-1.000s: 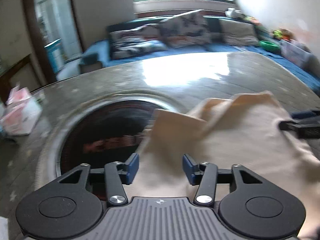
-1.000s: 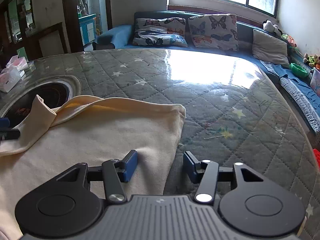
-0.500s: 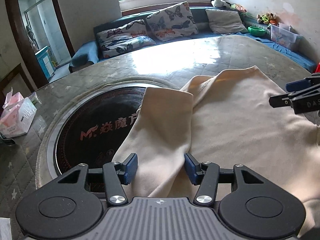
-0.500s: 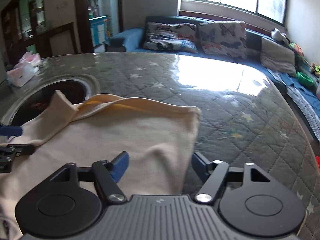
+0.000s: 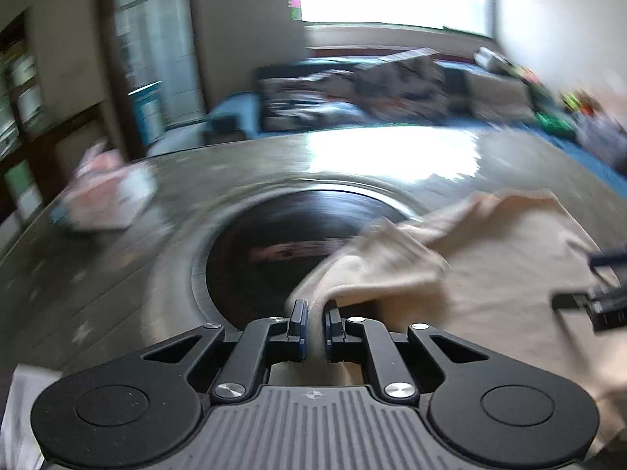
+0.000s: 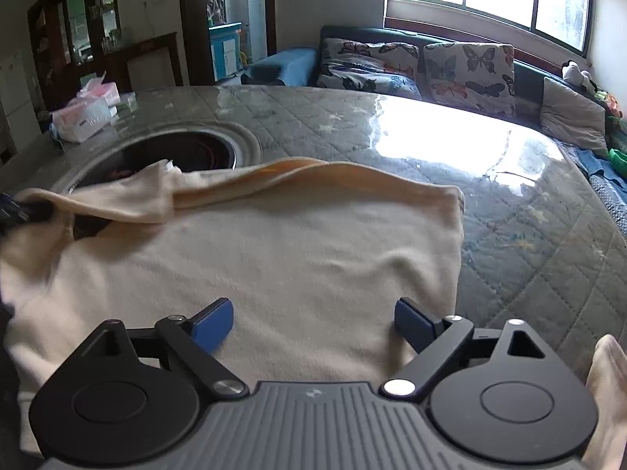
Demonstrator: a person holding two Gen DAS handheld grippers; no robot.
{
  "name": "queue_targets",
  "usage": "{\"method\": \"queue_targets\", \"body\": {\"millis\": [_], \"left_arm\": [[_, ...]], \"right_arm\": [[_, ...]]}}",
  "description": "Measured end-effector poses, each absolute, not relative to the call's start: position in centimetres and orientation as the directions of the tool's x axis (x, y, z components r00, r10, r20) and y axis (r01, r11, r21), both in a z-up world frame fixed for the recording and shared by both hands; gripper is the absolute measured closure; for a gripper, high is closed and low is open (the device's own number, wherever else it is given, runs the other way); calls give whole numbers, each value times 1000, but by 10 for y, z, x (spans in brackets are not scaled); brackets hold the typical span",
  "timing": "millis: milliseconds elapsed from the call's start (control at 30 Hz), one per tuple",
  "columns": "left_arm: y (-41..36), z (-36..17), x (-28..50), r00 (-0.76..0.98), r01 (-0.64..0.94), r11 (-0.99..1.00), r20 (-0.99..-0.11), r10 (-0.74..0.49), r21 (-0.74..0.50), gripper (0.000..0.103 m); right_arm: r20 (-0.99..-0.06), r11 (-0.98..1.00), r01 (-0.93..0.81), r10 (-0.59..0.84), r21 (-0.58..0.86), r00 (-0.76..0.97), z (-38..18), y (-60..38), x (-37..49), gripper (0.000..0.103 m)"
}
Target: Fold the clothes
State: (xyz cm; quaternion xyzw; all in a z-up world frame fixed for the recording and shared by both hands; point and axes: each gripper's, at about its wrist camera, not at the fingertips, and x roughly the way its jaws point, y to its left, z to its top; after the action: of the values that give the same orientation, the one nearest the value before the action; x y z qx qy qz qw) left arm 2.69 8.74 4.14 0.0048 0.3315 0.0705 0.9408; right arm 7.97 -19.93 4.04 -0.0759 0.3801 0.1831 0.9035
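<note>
1. Rightward, bare quilted table [image 6: 529, 235] past the cream garment [image 6: 294, 258]; leftward, sunken round burner [image 6: 176, 152] under its sleeve.
2. Spread flat, long axis running left to right (far hem rumpled).
3. Left gripper [image 5: 313, 319] just closed, pinching sleeve cloth.
4. Right gripper [image 6: 313, 323] just opened wide over the garment, holding nothing.

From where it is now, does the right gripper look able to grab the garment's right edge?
Probably yes: the right gripper is open over the cream garment, its jaws having just widened, with nothing between them and that edge.
</note>
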Motion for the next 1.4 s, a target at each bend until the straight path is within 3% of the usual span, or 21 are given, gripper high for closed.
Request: {"method": "queue_targets", "body": {"millis": [167,400,567,633,667,767,900,967,1033,1200,1400], "left_arm": [[134,38,-1,727,-321,947,-643,242,-7,93],[170,21,-25,652,-466,884,-695,305,-49,89],[176,20,-28,644,-498,864,-697,317,-67,70],[163,22,-29,671,-446,895,-666,327,-10,65],[152,23,-30,686,-410,911,-642,342,48,57],[126,22,-24,711,-336,924,-594,377,184,55],[112,23,-11,723,-274,929,-584,369,248,46],[107,21,-4,728,-227,936,-592,347,270,36],[104,13,4,723,-190,928,-593,354,321,34],[107,4,15,721,-222,896,-554,417,385,33],[146,9,19,642,-435,836,-535,549,334,33]], "right_arm": [[-711,921,-388,265,-13,652,37,-198,76,6],[-712,919,-394,267,-15,649,36,-199,75,3],[-712,919,-395,266,-17,649,35,-198,75,2],[-712,918,-395,265,-19,650,35,-198,75,2],[-712,919,-395,265,-18,650,35,-198,75,2],[-710,919,-394,265,-18,652,34,-198,75,1],[-710,919,-394,265,-19,652,34,-198,76,1],[-709,919,-394,266,-18,653,34,-198,76,1],[-709,919,-394,267,-17,653,34,-198,76,1],[-707,919,-393,268,-15,655,33,-199,76,0],[-703,920,-393,270,-15,658,33,-199,75,0]]}}
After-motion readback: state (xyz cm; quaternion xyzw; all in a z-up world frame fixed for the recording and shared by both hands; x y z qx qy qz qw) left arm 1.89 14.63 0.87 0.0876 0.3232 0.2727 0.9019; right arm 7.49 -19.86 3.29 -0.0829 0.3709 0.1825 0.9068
